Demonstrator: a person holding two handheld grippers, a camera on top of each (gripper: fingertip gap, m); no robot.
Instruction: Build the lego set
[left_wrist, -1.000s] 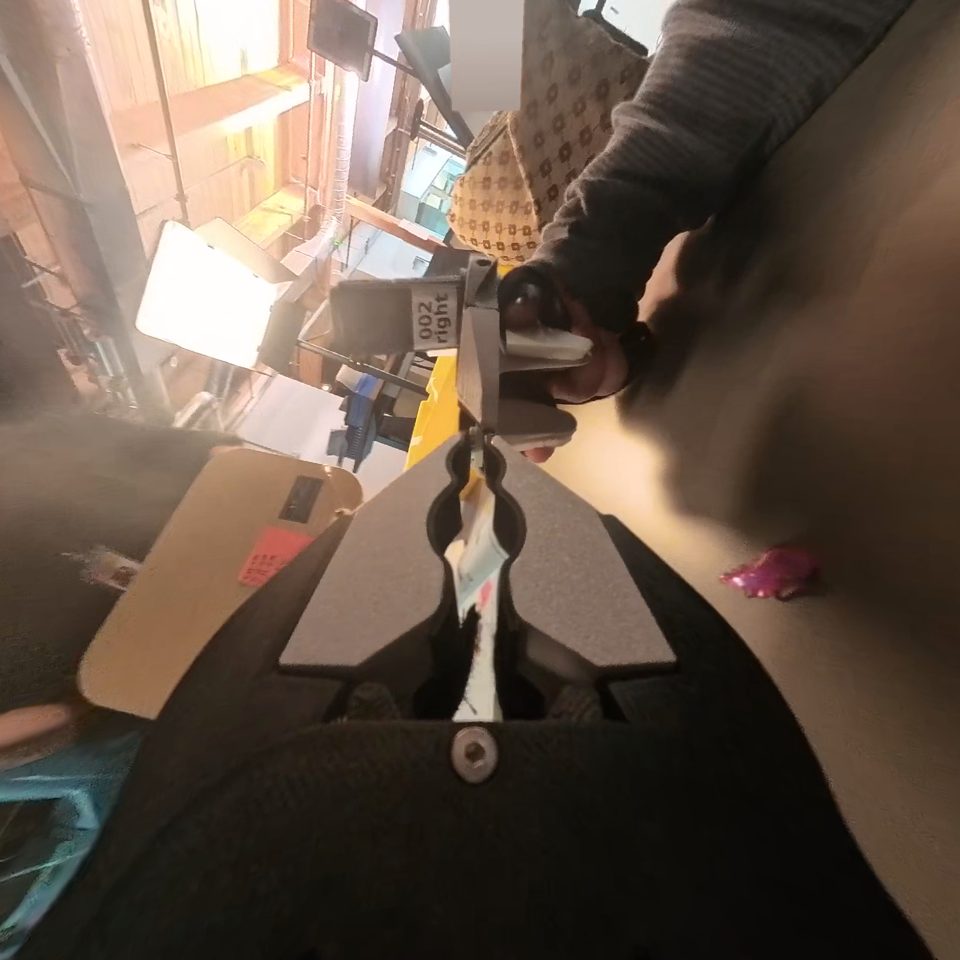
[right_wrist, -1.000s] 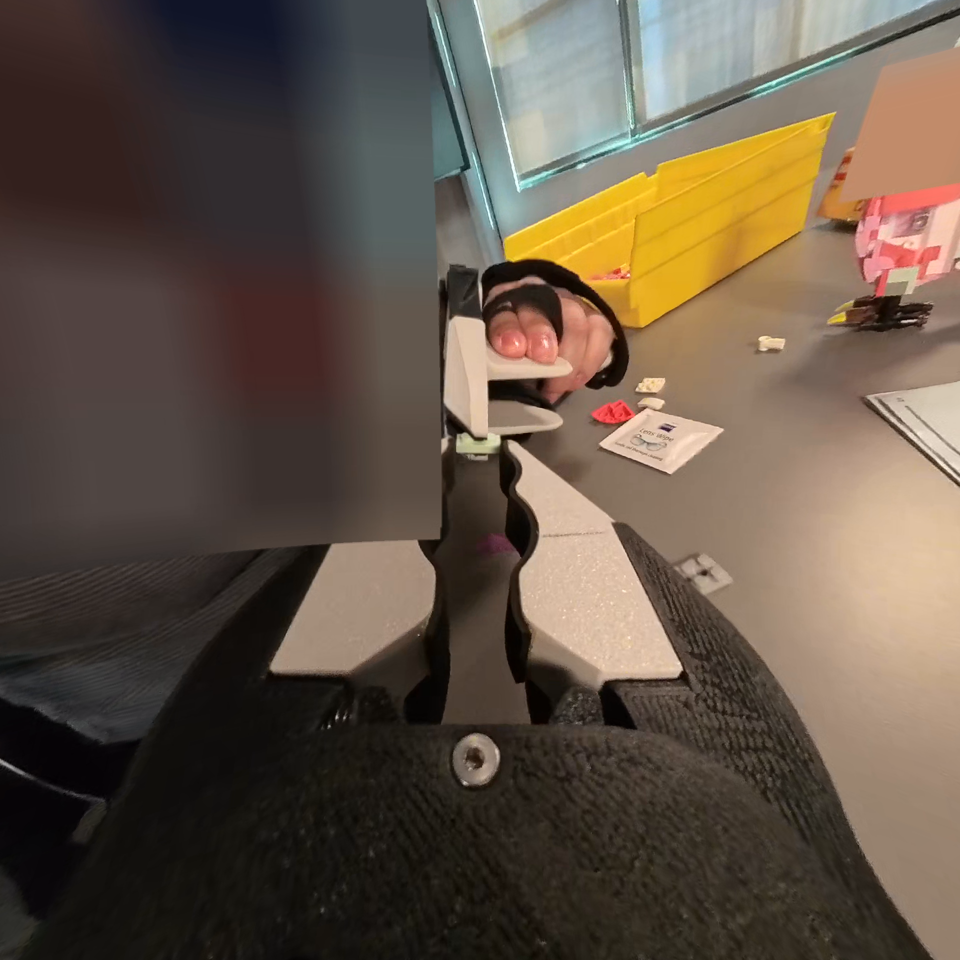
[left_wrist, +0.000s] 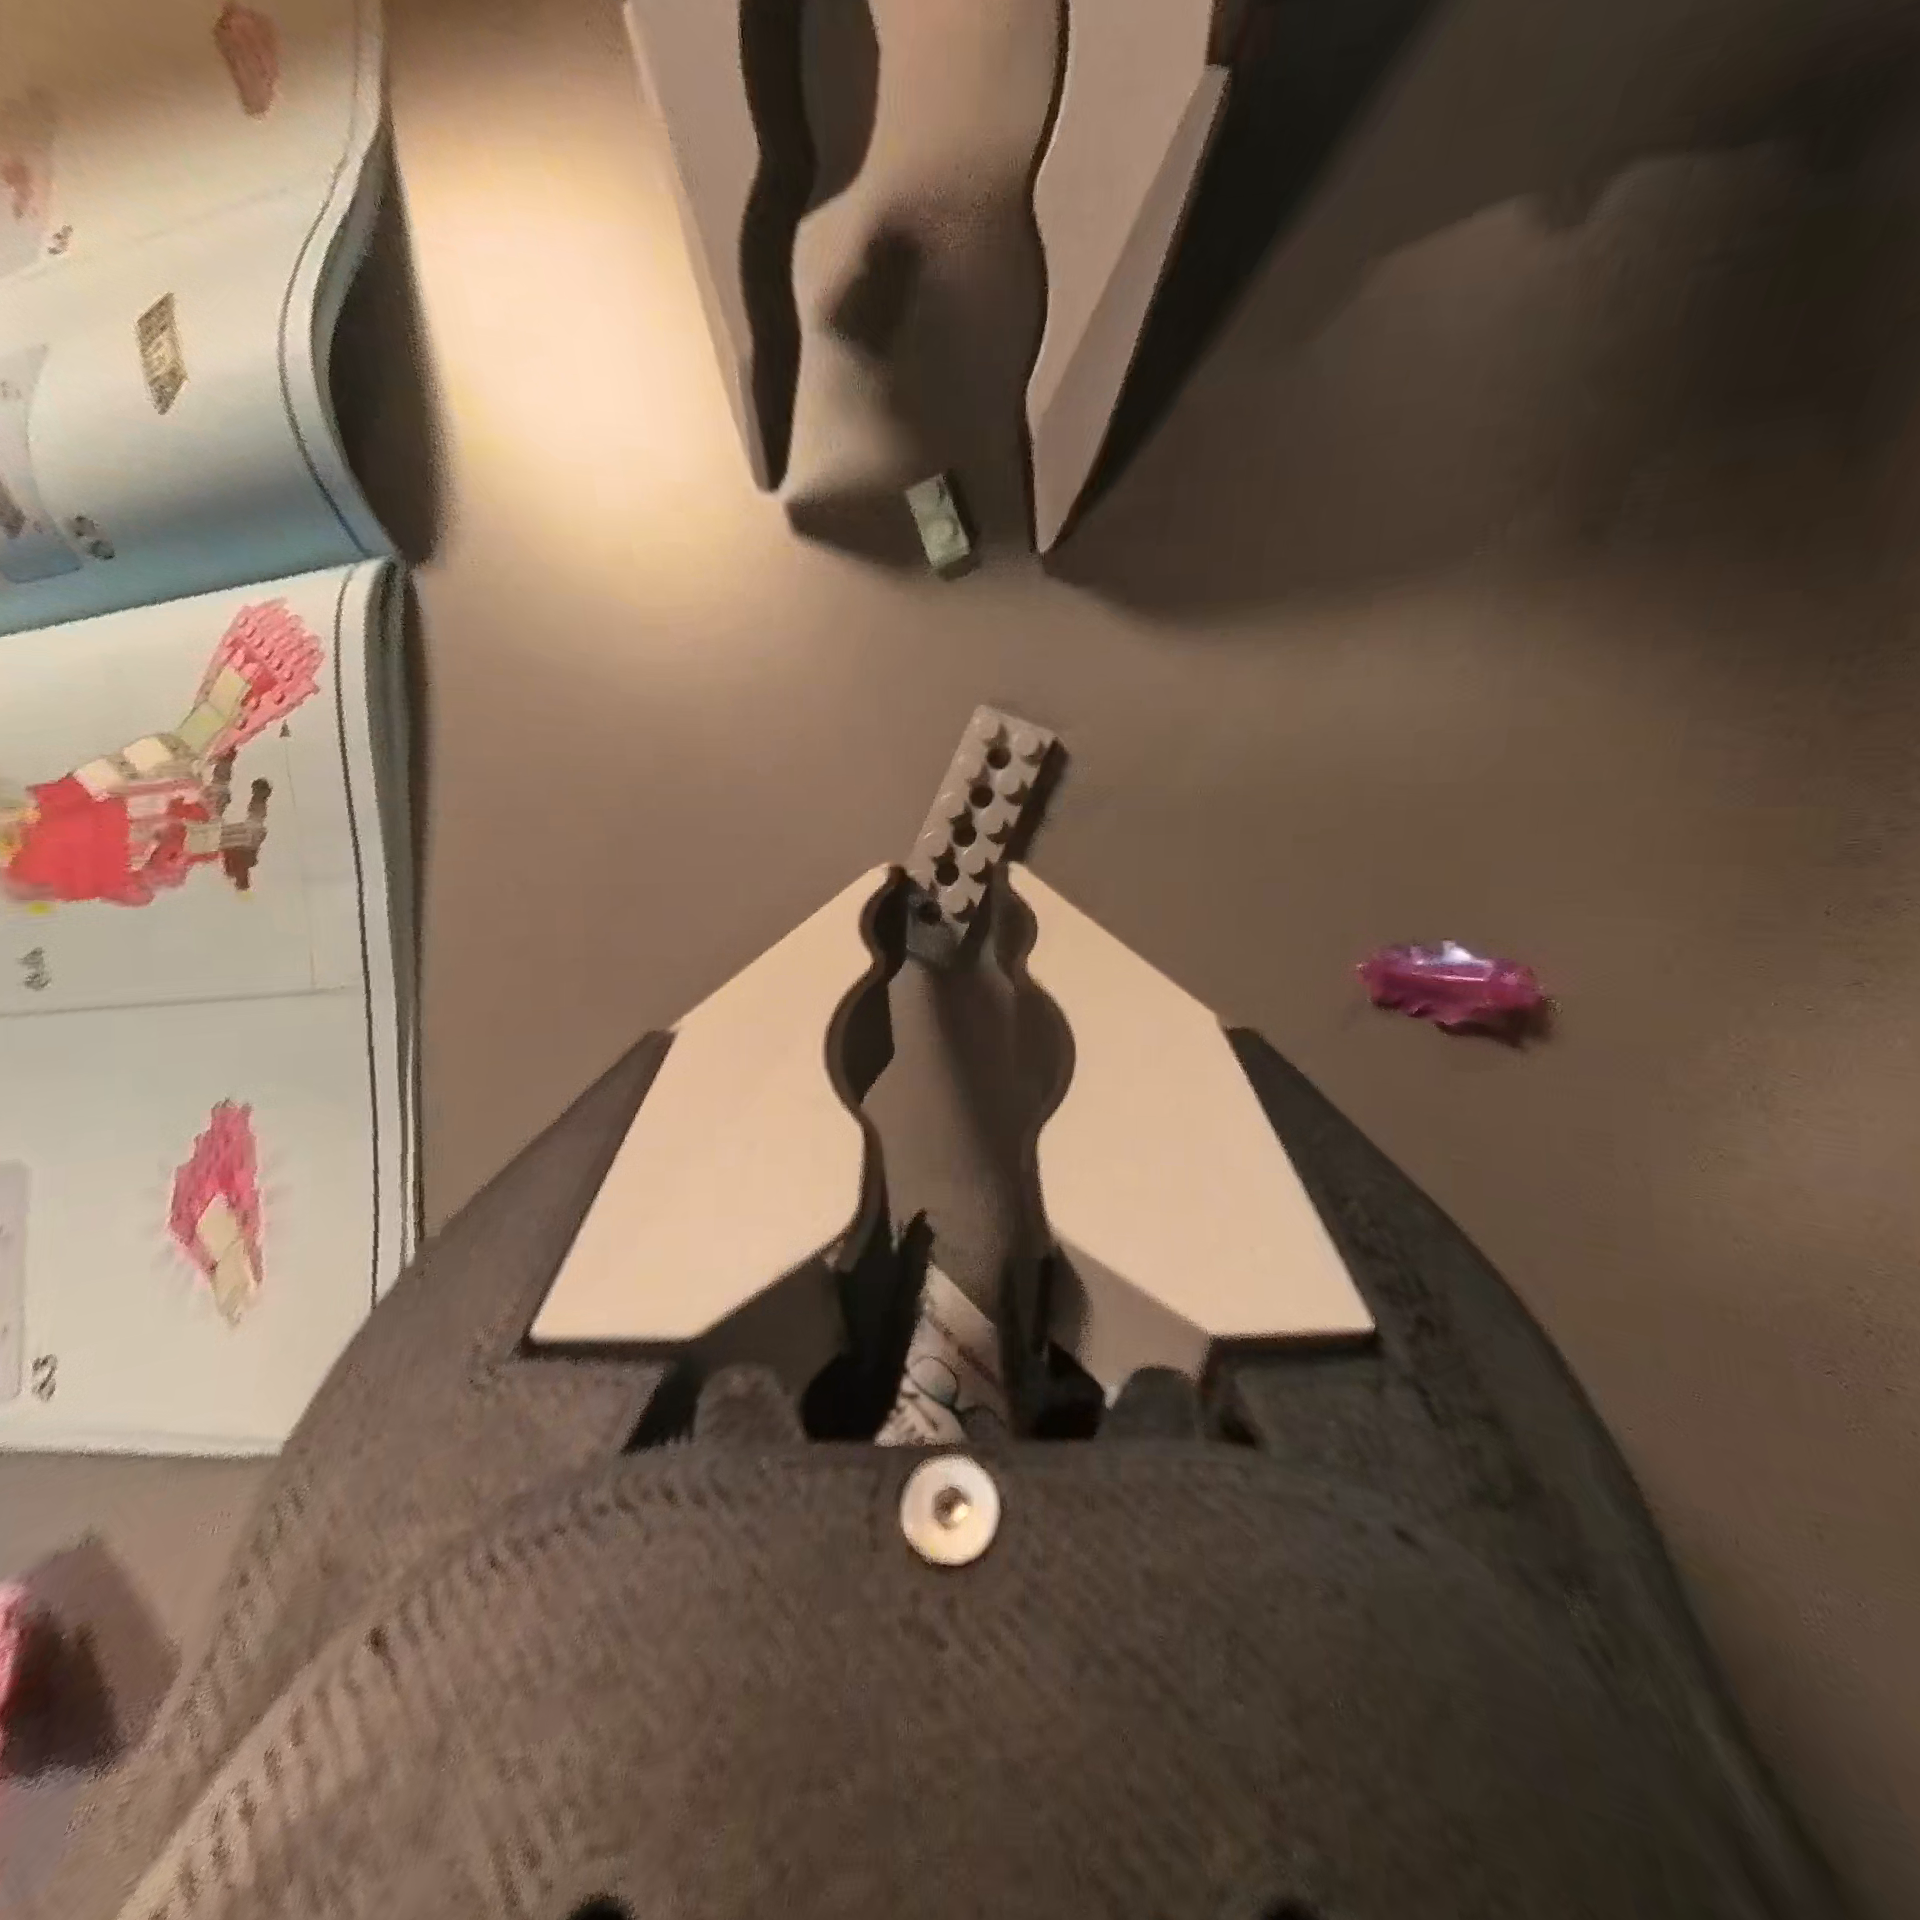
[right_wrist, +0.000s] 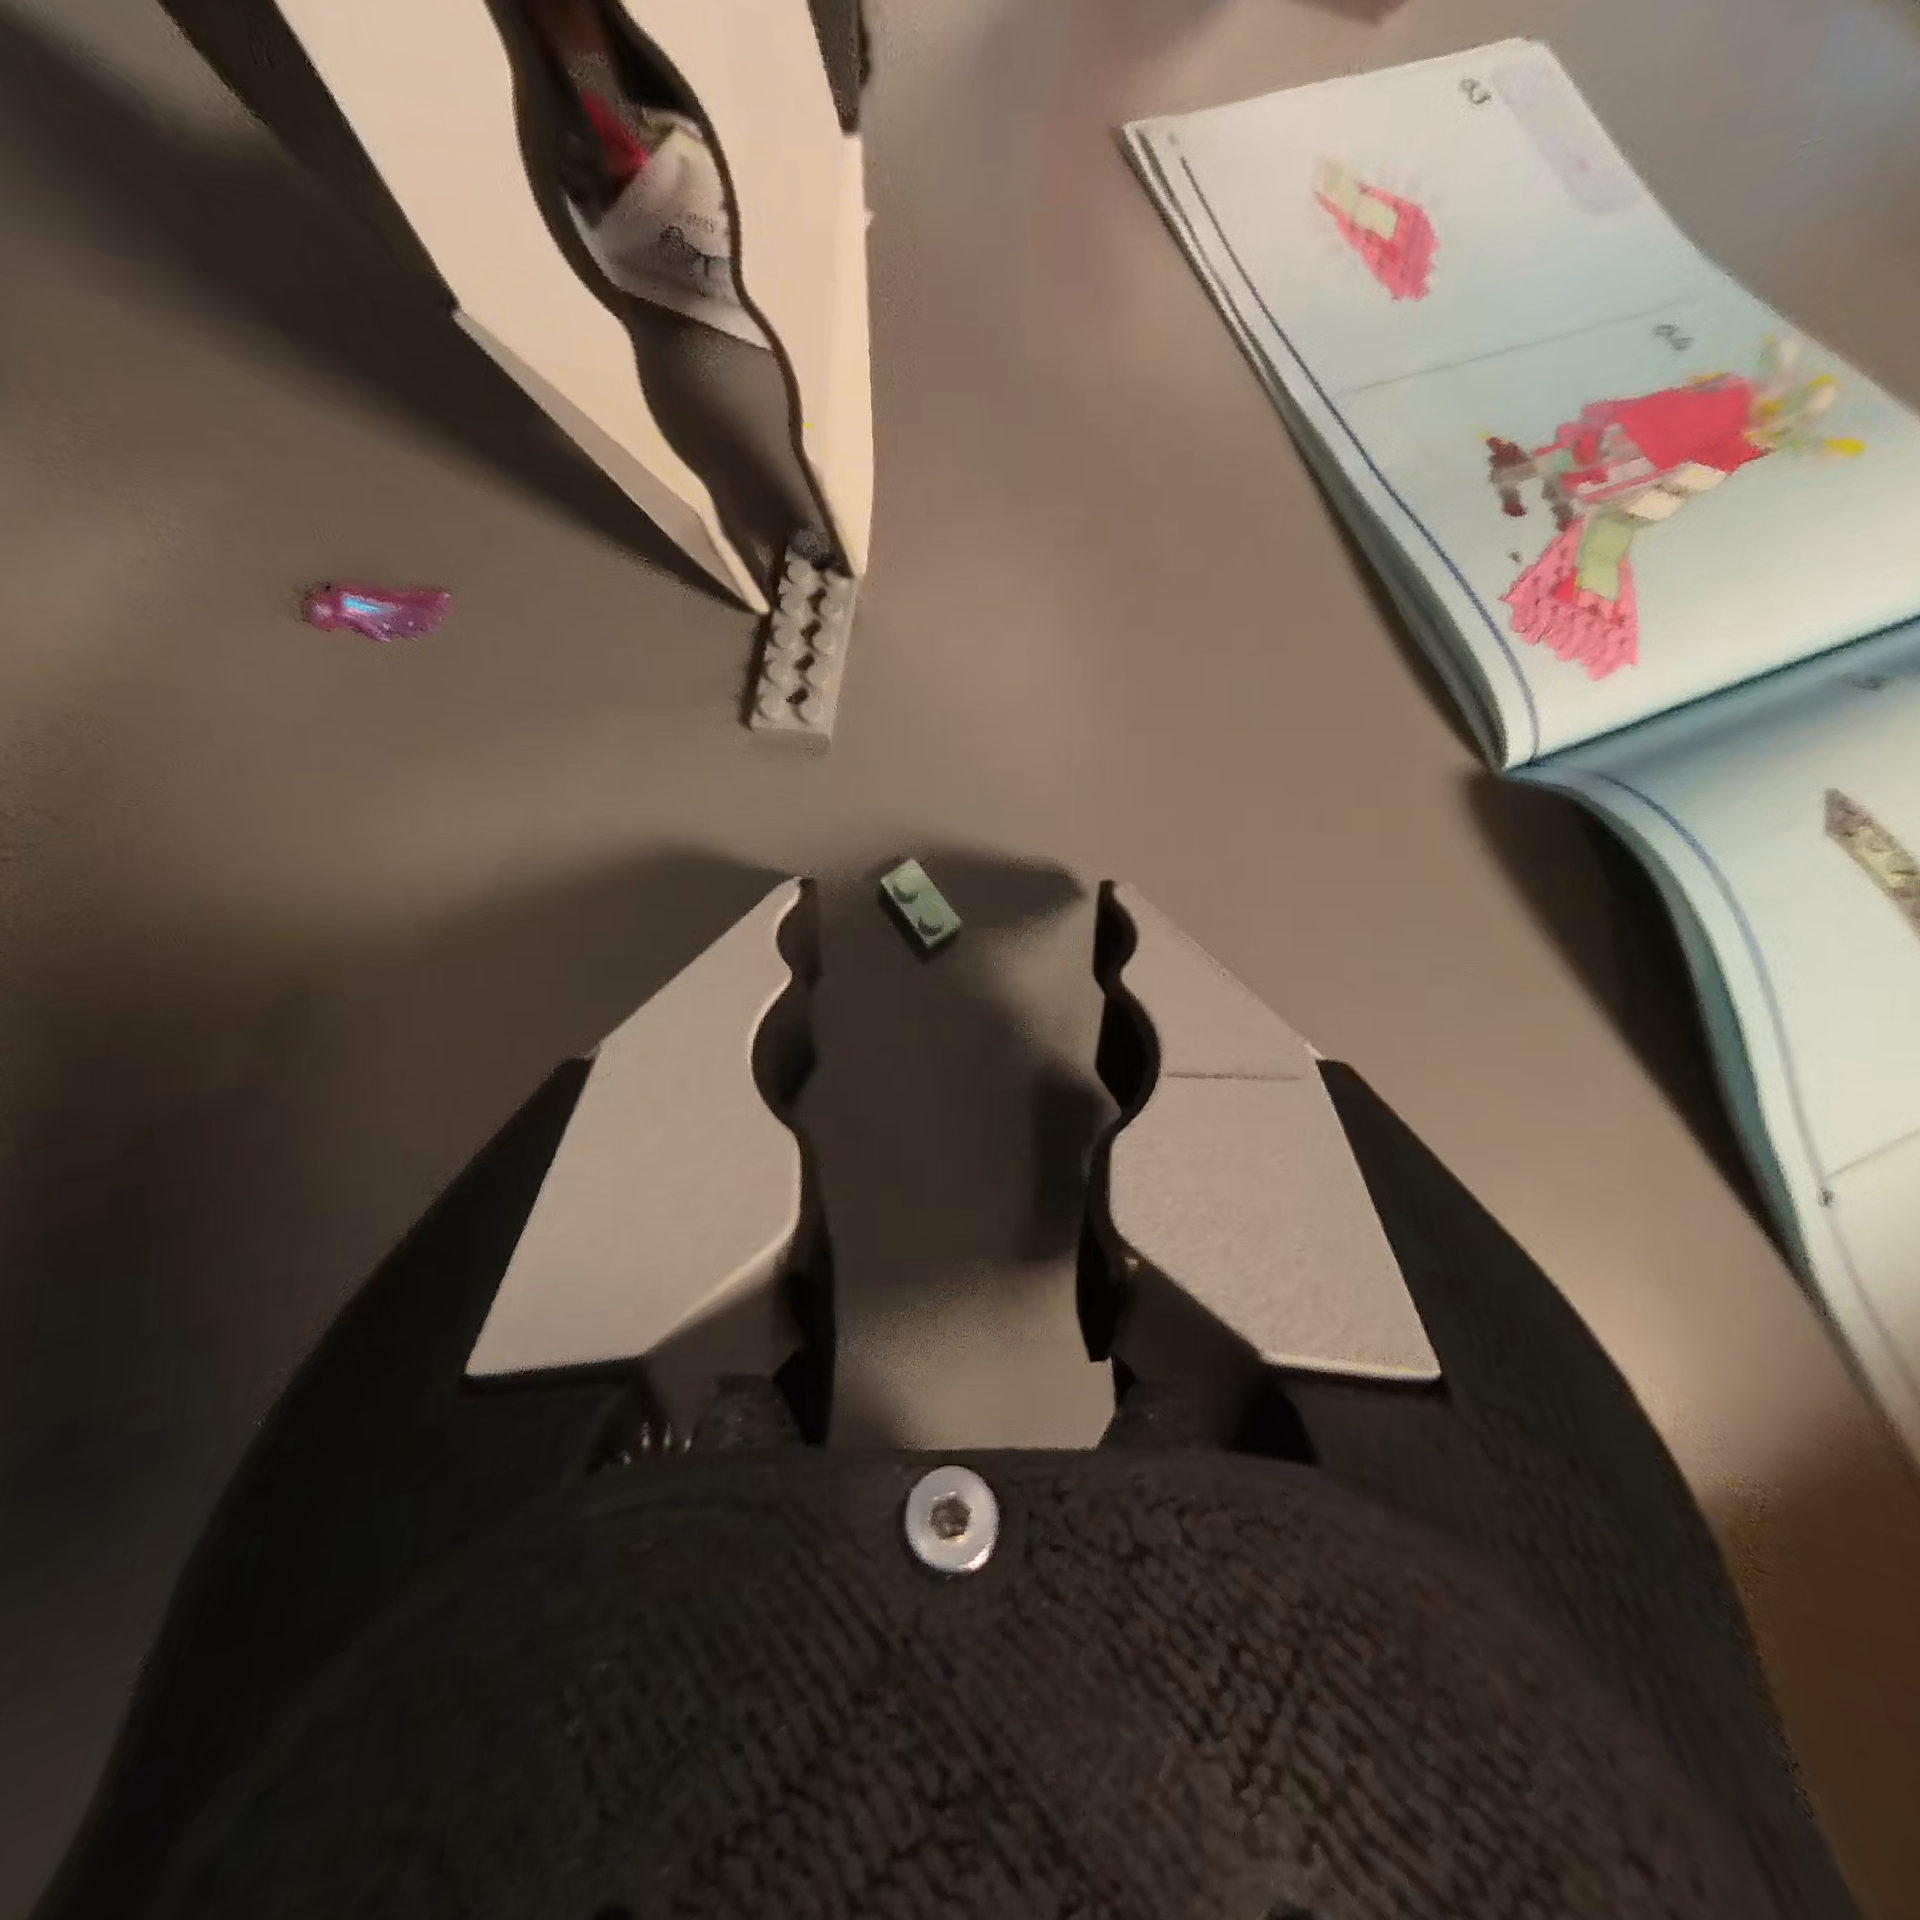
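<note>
Grey plate pinched at 1 end by the left gripper, green brick loose between the right gripper's parted fingers.

Both fingertips of the left gripper press on the near end of the studded plate, whose far end points toward the right gripper across the brown table. The 2-stud brick lies flat on the table with clear space to each right fingertip. A pink piece lies to the right in the left view, apart from both grippers, and an open booklet lies at the right in the right view.
</note>
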